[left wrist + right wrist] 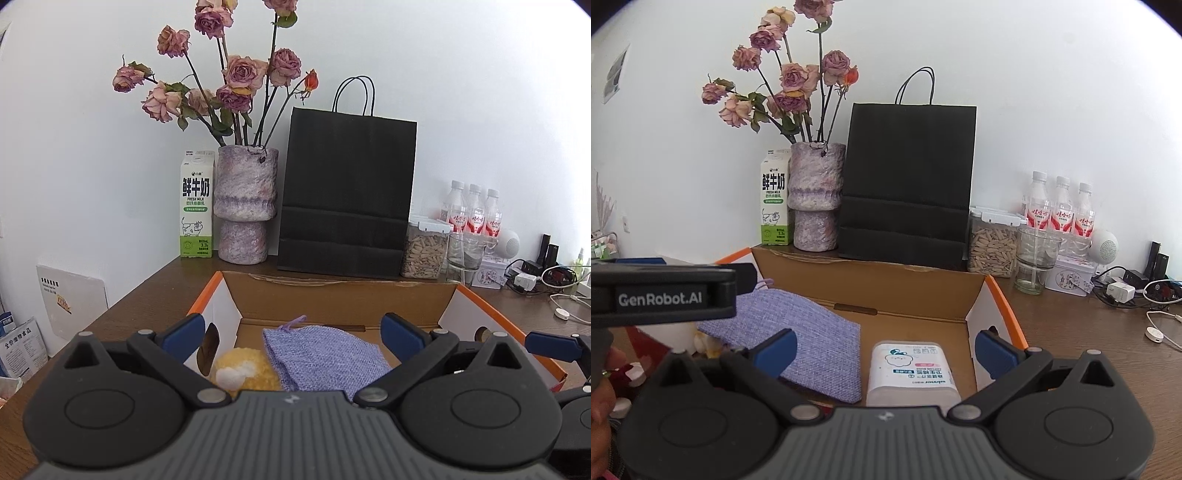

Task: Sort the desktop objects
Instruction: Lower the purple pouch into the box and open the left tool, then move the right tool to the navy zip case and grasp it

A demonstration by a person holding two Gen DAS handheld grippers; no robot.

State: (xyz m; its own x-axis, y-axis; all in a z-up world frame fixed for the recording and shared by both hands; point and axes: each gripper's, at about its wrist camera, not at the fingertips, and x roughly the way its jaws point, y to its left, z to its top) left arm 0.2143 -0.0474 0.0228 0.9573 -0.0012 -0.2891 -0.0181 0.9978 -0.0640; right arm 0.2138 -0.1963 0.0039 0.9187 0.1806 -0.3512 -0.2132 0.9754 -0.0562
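Observation:
An open cardboard box (343, 299) with orange-edged flaps sits on the wooden desk; it also shows in the right wrist view (908, 291). Inside lie a lilac woven pouch (325, 360) (816, 350), a yellow fluffy ball (243, 371) with a white patch, and a white cotton-swab box (912, 373). My left gripper (293, 334) is open and empty above the pouch and ball. My right gripper (886, 349) is open and empty above the swab box. The left gripper's body (665, 291) crosses the right wrist view at the left.
At the back stand a milk carton (197, 205), a vase of dried roses (245, 206), a black paper bag (347, 195), a seed jar (424, 247), a glass (463, 258), three bottles (474, 214), a tin and chargers with cables (546, 280).

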